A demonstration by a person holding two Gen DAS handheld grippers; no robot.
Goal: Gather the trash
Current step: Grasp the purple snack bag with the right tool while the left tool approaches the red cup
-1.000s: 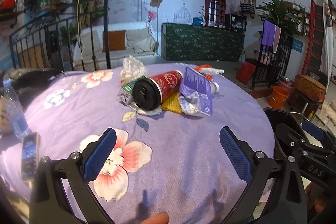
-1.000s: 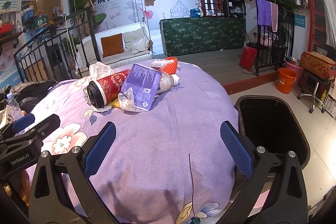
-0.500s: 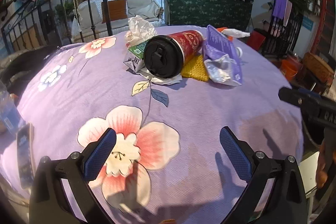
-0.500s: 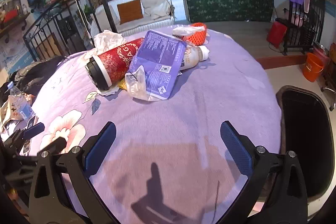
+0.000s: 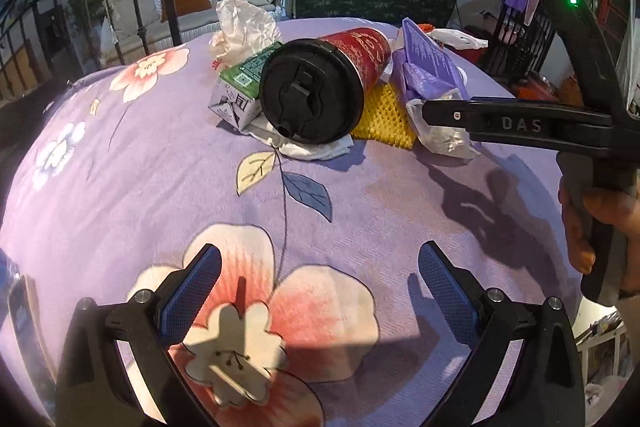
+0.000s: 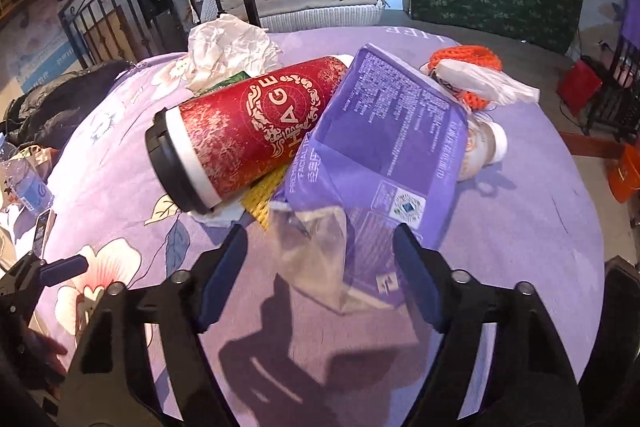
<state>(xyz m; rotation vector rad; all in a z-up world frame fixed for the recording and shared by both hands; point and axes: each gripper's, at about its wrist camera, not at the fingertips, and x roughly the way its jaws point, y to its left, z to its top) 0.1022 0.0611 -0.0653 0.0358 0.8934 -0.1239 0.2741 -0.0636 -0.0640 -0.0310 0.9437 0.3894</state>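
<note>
The right gripper (image 6: 320, 263) is closing, its fingers straddling the torn clear end of the purple packet (image 6: 384, 147), not yet pinching; the packet leans on the red cup (image 6: 248, 131) mid-table (image 6: 520, 211). Pinch the wrapper's end squarely and lift clear without rolling the cup. The left gripper (image 5: 320, 291) hovers open, empty.

Item count on the counter (image 6: 520, 227), which carries one purple floral cloth:

- Red paper cup (image 6: 256, 123) with black lid: 1
- Purple facial-tissue pack (image 6: 384, 147): 1
- Crumpled white paper (image 6: 228, 47): 1
- Green-and-white carton (image 5: 240, 87): 1
- Yellow foam net (image 5: 384, 119): 1
- Orange foam net (image 6: 472, 67): 1
- Small white-capped bottle (image 6: 486, 151): 1
- White plastic wrapper (image 6: 484, 83): 1

At the left counter edge:

- Clear water bottle (image 6: 24, 183): 1
- Phone (image 6: 42, 231): 1
</note>
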